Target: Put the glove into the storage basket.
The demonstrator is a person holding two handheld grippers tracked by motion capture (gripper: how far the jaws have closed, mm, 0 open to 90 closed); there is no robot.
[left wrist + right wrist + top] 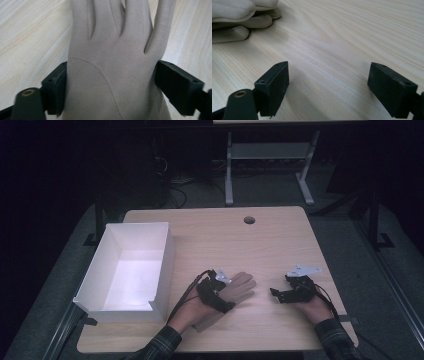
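Observation:
A beige glove lies flat on the wooden table, near its front and just left of centre, fingers pointing away to the right. My left gripper is over the glove's palm. In the left gripper view the glove lies between the wide-apart jaws of that gripper, and its edges touch both of them. My right gripper rests low on the table to the right of the glove, open, with bare wood between its jaws. The glove's fingertips lie off to its upper left.
An empty white box, with a cut-down corner at its front right, stands on the table's left side, close to my left hand. A round cable hole is near the far edge. Beyond the table stand a dark floor and a desk frame.

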